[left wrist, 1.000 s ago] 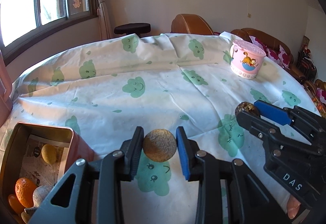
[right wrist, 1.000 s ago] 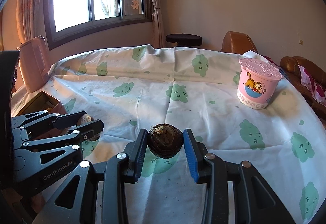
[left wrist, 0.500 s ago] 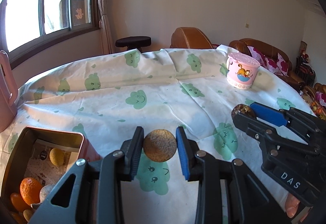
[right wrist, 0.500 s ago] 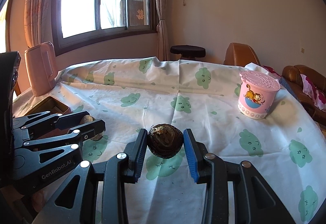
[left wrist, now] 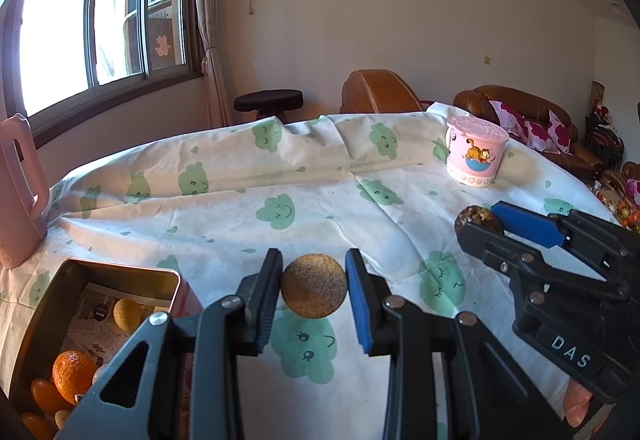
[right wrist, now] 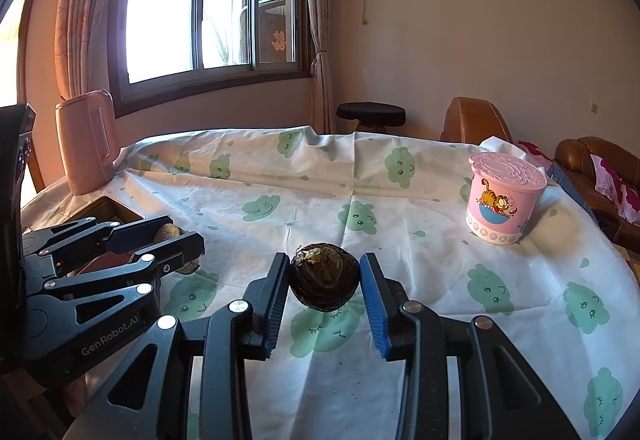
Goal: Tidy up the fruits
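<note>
Between the pads of your left claw (left wrist: 314, 286) a round, rough tan-brown fruit (left wrist: 314, 286) is sitting clamped and clear of the worktop (left wrist: 320, 200), while your right claw (right wrist: 325, 282) is gripping a dark, wrinkled brown fruit (right wrist: 324, 282) the same way, also lifted off the cloth. You are carrying both pieces, so the step in hand looks like transport toward the open tin box (left wrist: 120, 276) that is lying low on the left of the left wrist view, just beside the left claw, already holding an orange (left wrist: 74, 374), smaller orange pieces and a yellowish round fruit (left wrist: 127, 314). Next, you are probably needing to swing the left claw over the box mouth, lower it past the rim, and part the pads only once the fruit is inside; the right claw is waiting farther off and should follow without crowding the first. As for writing, "DAS" is showing on the right claw's body in the left view, and "GenRobot.AI" on the left claw's body in the right view. Farther out, a pink lidded tub (right wrist: 505, 202) is displaying a cartoon orange cat; no words on it are readable.
</note>
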Motion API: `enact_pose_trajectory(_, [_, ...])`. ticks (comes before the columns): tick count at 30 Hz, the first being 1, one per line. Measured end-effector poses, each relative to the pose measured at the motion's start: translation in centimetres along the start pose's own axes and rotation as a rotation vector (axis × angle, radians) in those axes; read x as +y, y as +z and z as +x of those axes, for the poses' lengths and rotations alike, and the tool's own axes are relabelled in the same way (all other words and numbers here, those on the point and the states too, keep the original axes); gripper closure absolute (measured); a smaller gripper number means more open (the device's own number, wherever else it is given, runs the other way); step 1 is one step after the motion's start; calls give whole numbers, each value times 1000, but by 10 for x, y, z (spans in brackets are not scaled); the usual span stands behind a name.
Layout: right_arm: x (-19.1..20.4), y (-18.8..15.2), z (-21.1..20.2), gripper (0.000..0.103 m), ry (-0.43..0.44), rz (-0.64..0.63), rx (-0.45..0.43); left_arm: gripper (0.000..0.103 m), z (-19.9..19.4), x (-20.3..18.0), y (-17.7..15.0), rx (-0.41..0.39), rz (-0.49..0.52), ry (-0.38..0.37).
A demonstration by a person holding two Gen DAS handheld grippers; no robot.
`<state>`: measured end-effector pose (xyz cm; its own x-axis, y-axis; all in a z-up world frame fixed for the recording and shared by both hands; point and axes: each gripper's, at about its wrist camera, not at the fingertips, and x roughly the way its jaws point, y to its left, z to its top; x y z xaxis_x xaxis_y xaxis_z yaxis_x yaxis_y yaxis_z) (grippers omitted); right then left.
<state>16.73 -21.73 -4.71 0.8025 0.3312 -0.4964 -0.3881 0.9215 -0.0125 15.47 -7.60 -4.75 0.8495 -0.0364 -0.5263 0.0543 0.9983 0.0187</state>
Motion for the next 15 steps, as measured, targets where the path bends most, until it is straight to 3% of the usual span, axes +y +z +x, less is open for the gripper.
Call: enact_pose_trajectory(15, [2,-1,-11,65,3,-9,-55,69,-11,-1,-1,-53,3,18])
